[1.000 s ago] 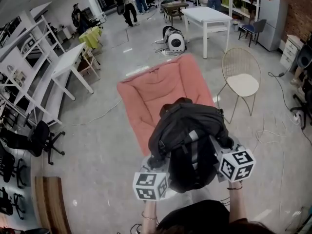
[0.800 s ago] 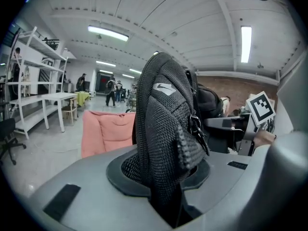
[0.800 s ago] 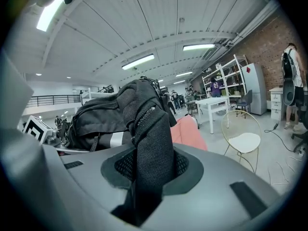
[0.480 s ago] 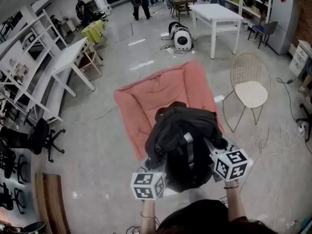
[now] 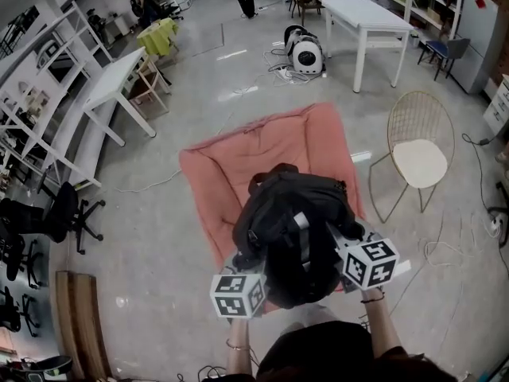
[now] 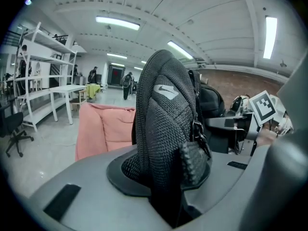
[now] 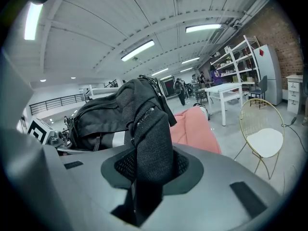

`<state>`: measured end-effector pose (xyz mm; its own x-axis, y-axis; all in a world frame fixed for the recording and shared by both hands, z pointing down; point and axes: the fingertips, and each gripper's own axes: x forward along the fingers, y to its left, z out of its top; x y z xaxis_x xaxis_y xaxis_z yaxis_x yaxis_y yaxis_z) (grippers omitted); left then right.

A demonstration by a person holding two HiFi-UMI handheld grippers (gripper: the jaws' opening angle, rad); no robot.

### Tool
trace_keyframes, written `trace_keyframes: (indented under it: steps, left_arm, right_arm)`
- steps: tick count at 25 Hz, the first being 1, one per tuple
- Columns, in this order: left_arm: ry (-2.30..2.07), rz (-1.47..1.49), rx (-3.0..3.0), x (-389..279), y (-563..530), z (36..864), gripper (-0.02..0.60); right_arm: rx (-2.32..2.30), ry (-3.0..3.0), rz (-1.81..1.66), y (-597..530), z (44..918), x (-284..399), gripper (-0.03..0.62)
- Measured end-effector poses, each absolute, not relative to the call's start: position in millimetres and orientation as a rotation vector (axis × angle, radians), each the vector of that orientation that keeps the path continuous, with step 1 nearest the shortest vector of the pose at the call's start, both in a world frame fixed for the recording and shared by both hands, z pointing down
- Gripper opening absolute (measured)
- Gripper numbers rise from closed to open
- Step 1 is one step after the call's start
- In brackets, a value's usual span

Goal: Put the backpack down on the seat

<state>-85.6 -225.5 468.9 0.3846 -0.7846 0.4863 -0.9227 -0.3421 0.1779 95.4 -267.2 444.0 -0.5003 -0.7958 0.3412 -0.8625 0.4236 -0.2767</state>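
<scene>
A black backpack (image 5: pixel 290 229) hangs in the air over the near end of a pink cushioned seat (image 5: pixel 238 165) on the floor. My left gripper (image 5: pixel 253 270) is shut on a black mesh shoulder strap (image 6: pixel 163 129) at the bag's left side. My right gripper (image 5: pixel 343 249) is shut on the other mesh strap (image 7: pixel 151 143) at the right side. In the right gripper view the bag's body (image 7: pixel 103 117) lies to the left, with the pink seat (image 7: pixel 192 129) behind it. The jaw tips are hidden by the straps.
A gold wire chair (image 5: pixel 417 157) with a white pad stands right of the seat. White tables (image 5: pixel 370 26) and shelving (image 5: pixel 48 94) line the room. A white round device (image 5: pixel 306 54) lies beyond the seat. Black office chairs (image 5: pixel 60 217) stand at the left. People walk far off.
The backpack and both grippers have moved forward, further over the pink seat's near edge. Both grips are unchanged.
</scene>
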Motion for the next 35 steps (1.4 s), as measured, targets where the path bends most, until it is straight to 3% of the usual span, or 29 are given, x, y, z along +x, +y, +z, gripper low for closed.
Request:
trace_keyframes:
  steps: [35]
  left_arm:
    - [-1.349, 0.536, 2.103, -107, -416, 619, 0.11]
  right_arm:
    - [1.499, -2.331, 0.886, -450, 600, 70, 0.092]
